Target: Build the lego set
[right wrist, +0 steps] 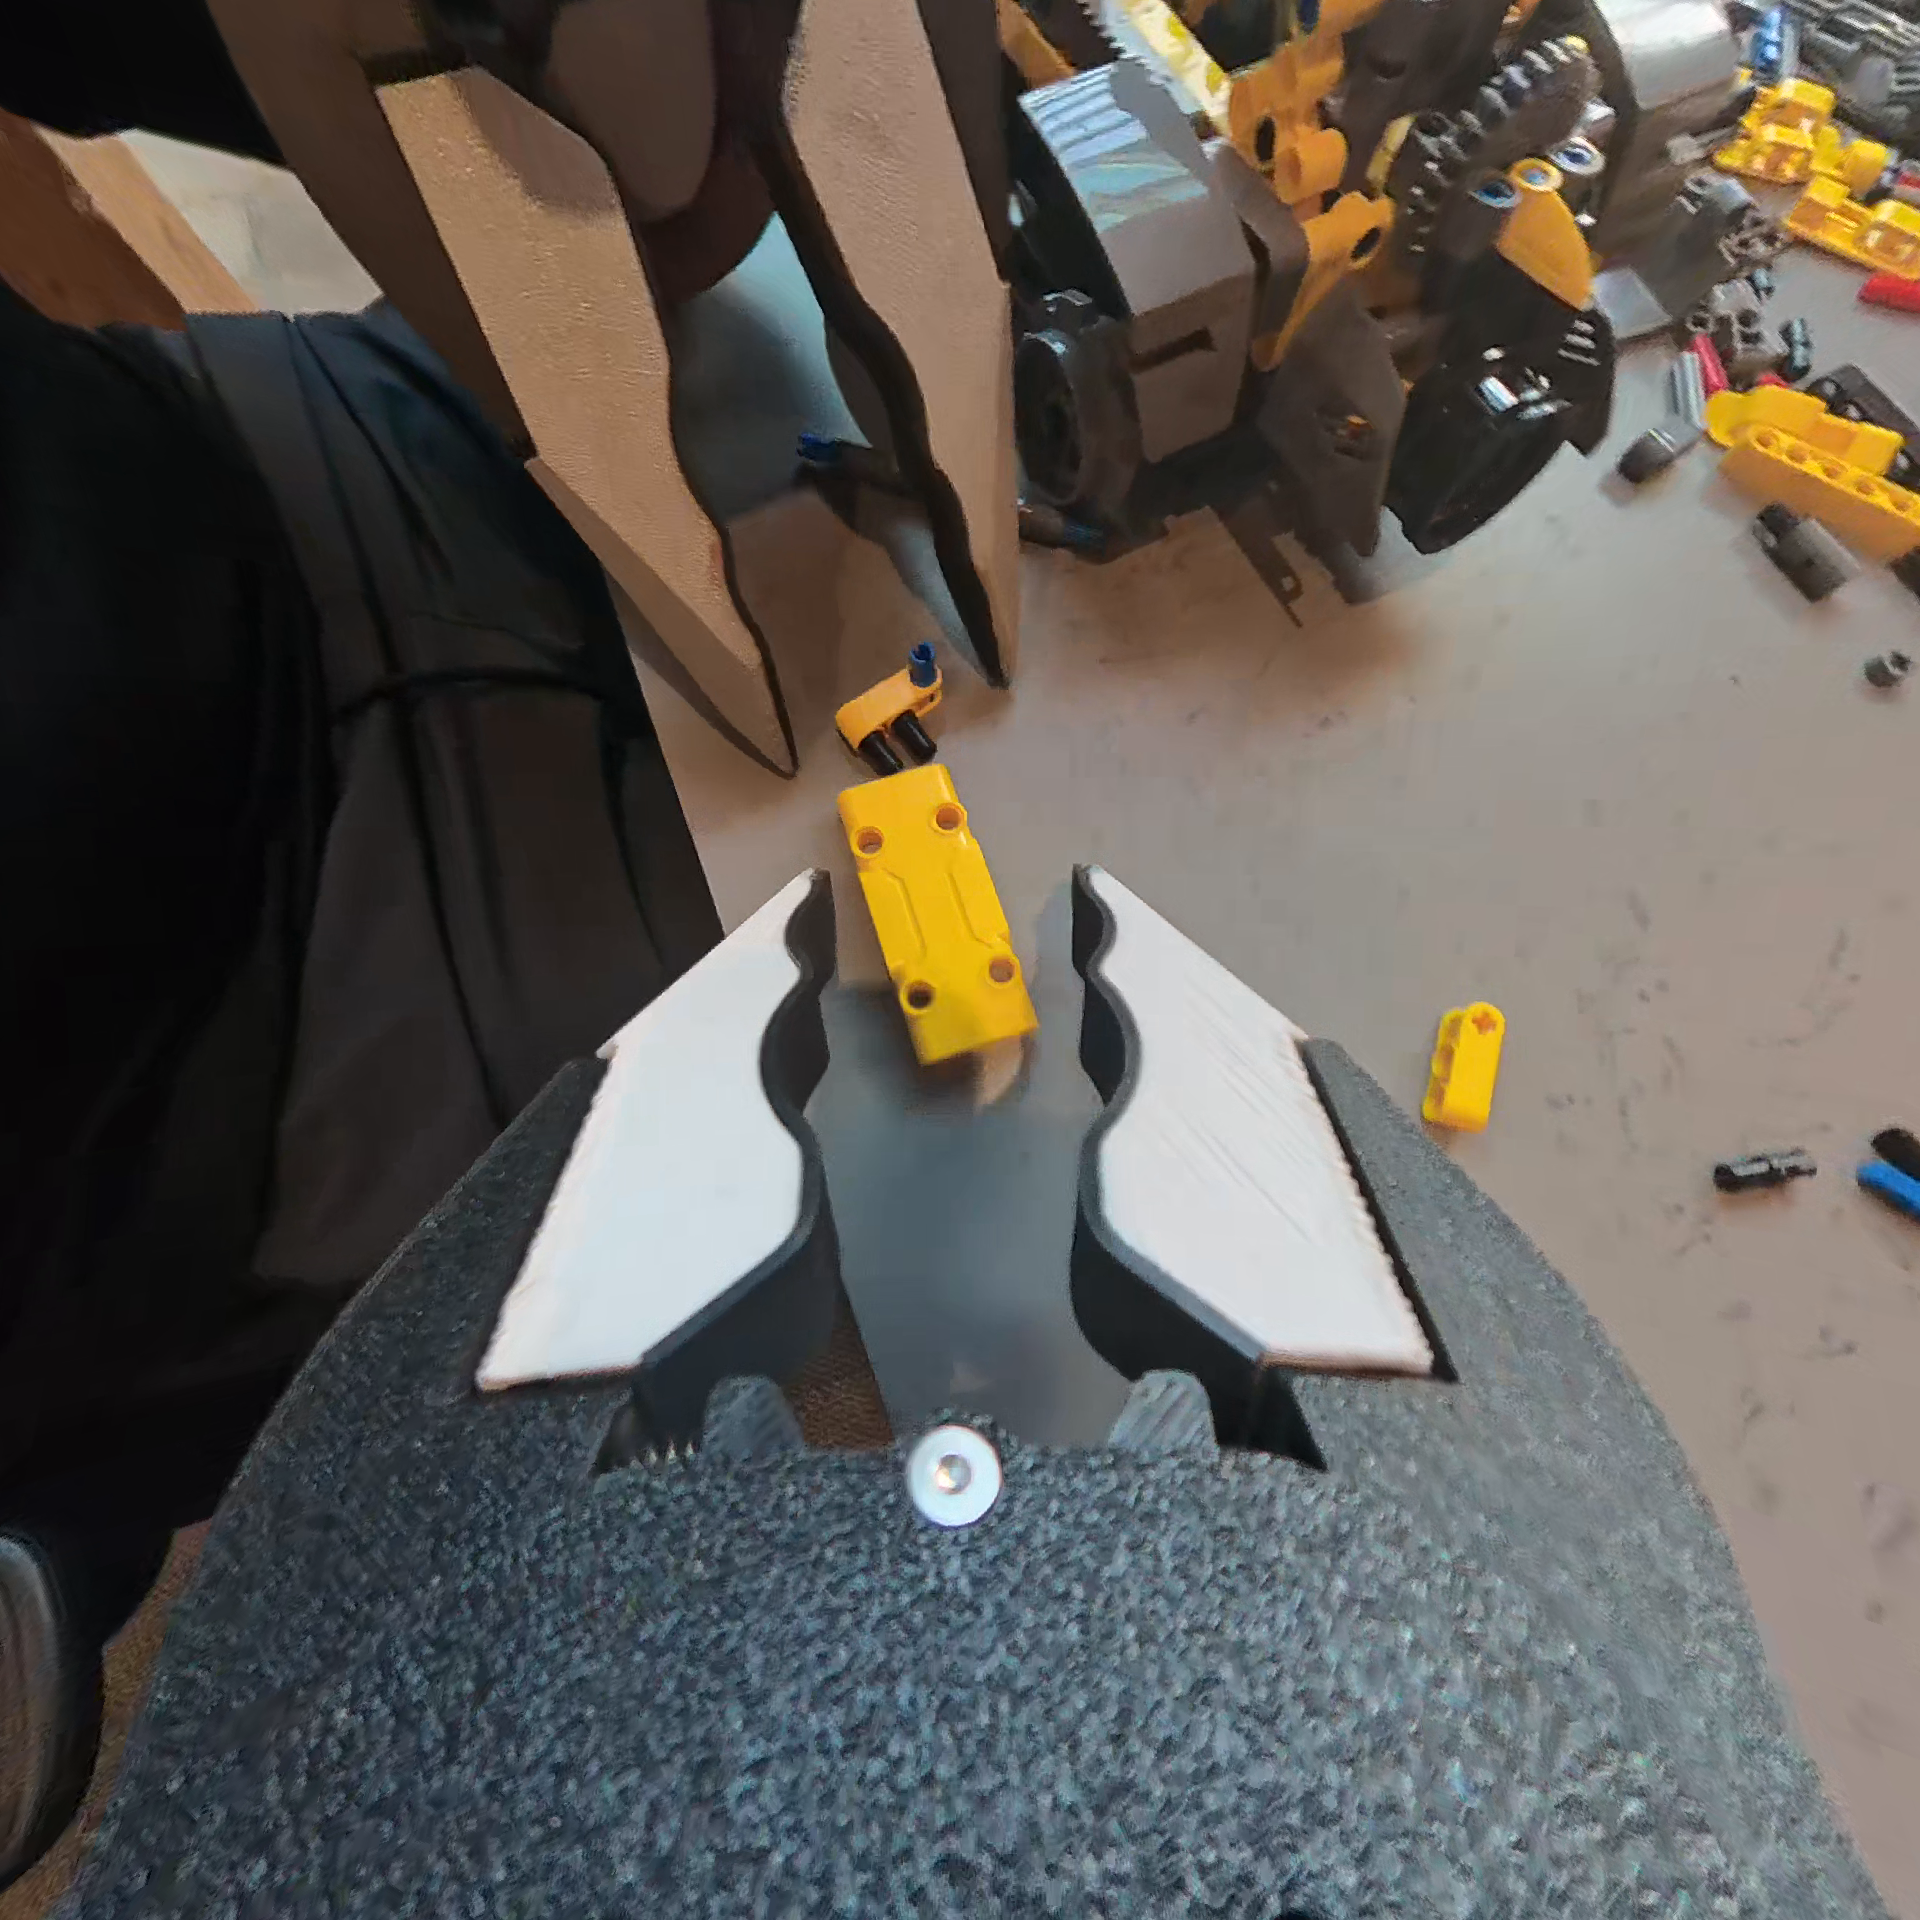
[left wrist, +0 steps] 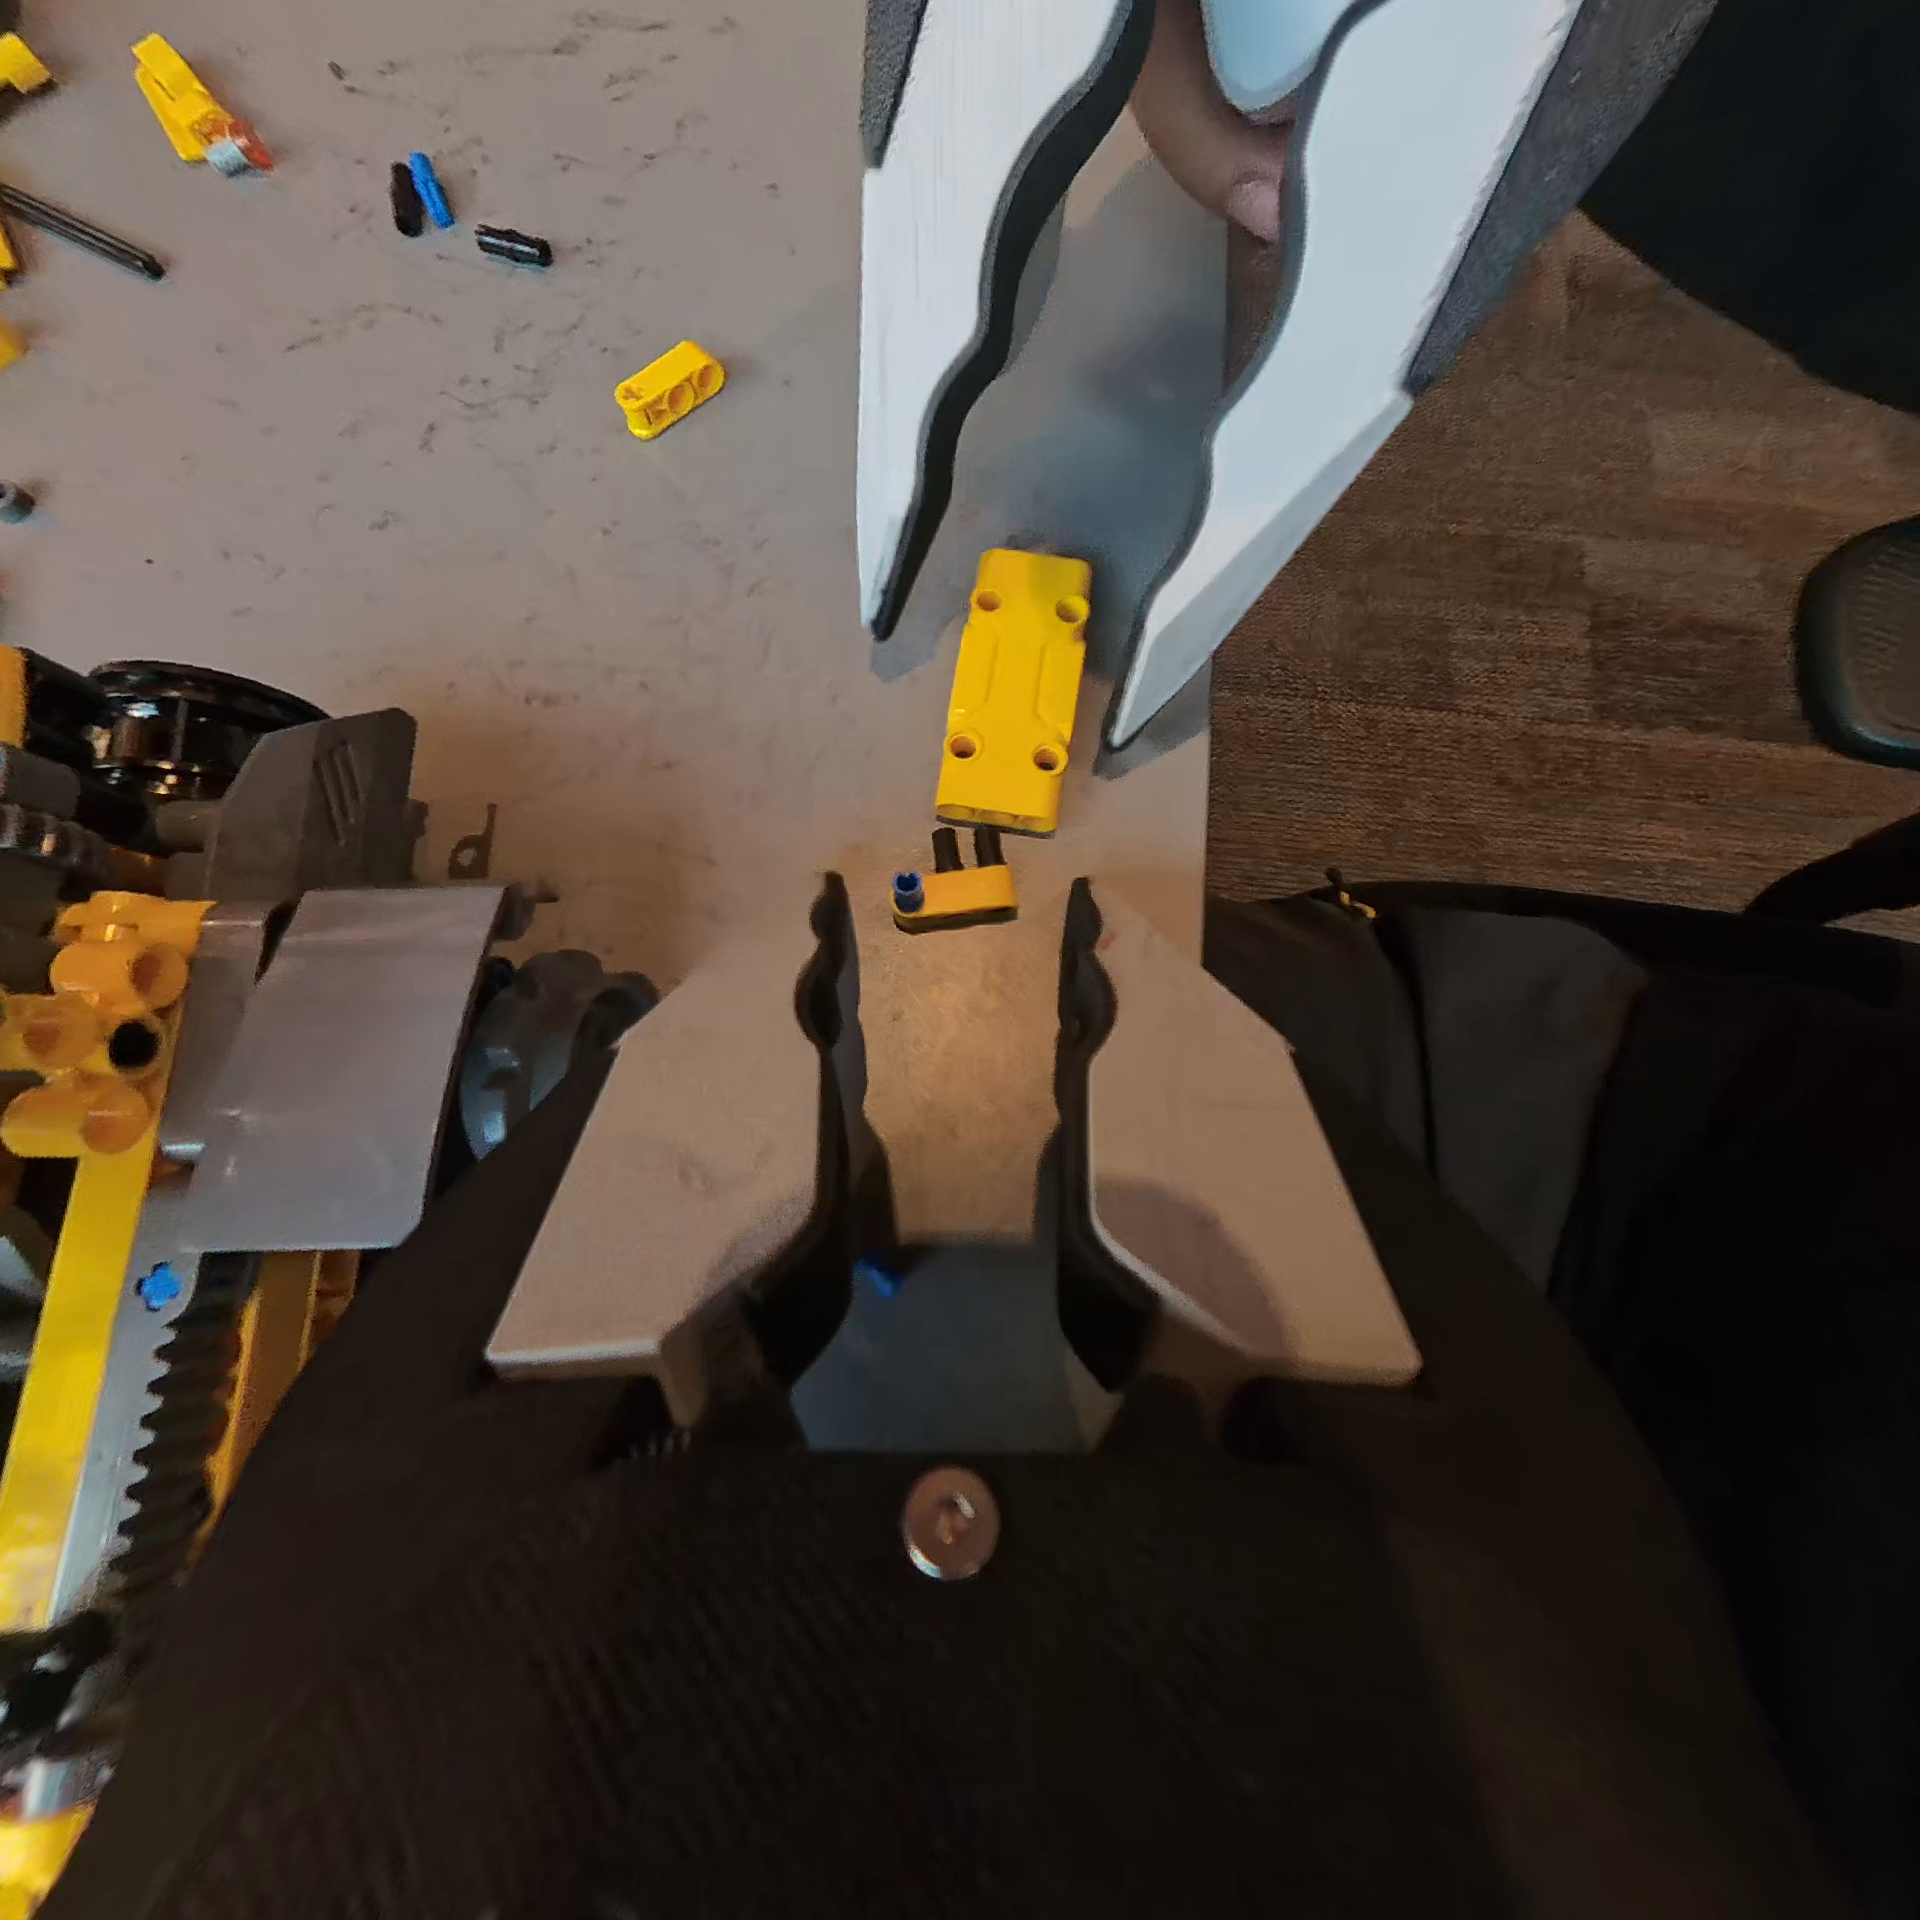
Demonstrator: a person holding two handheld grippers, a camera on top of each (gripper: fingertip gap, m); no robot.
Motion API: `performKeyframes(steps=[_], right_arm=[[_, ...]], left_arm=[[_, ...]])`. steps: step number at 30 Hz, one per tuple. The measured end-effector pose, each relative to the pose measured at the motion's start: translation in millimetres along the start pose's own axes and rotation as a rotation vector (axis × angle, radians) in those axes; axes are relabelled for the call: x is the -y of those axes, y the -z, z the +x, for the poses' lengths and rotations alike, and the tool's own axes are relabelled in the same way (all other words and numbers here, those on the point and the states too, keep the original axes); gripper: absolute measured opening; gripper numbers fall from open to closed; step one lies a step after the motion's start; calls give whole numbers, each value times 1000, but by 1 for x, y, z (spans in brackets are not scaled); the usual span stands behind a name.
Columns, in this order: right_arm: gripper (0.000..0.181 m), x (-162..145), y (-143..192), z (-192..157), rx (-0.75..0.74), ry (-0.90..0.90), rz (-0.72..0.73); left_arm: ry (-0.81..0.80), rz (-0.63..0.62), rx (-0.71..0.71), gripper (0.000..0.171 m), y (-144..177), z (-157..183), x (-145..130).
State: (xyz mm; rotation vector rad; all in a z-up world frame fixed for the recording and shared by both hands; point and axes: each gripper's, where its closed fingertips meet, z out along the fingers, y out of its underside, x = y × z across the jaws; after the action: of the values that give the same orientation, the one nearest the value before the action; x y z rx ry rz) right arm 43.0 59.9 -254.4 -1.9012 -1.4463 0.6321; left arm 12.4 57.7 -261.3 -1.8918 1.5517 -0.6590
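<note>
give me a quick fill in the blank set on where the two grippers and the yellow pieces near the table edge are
1. The flat yellow panel with four holes lies between the fingertips of the ____ gripper.
2. Both grippers have their jaws ____.
3. The small yellow connector beside the panel carries two ____ pins.
4. The left gripper is nearest to the small yellow ____.

Missing words: right; open; black; connector

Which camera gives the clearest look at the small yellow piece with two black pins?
Left wrist view: the small yellow piece lies near centre, just ahead of the left gripper. Right wrist view shows it farther off.
</note>
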Motion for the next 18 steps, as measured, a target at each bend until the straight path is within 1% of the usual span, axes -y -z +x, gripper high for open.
performKeyframes(steps=[2,4,5,6,12,18], right_arm=[[45,1,-5,-1,14,26,-23],[33,0,-10,-5,54,35,-43],[27,0,-10,-8,73,37,-44],[26,1,-11,-8,76,41,-44],[26,0,-9,-7,73,50,-39],[25,2,-10,-5,54,49,-32]], left_arm=[[7,0,-8,30,-1,1,1],[5,-3,-9,22,-1,0,1],[6,-3,-11,22,-1,0,1],[5,-1,-15,22,-1,0,1],[-9,8,-45,21,0,1,0],[-53,21,-32,21,0,3,2]])
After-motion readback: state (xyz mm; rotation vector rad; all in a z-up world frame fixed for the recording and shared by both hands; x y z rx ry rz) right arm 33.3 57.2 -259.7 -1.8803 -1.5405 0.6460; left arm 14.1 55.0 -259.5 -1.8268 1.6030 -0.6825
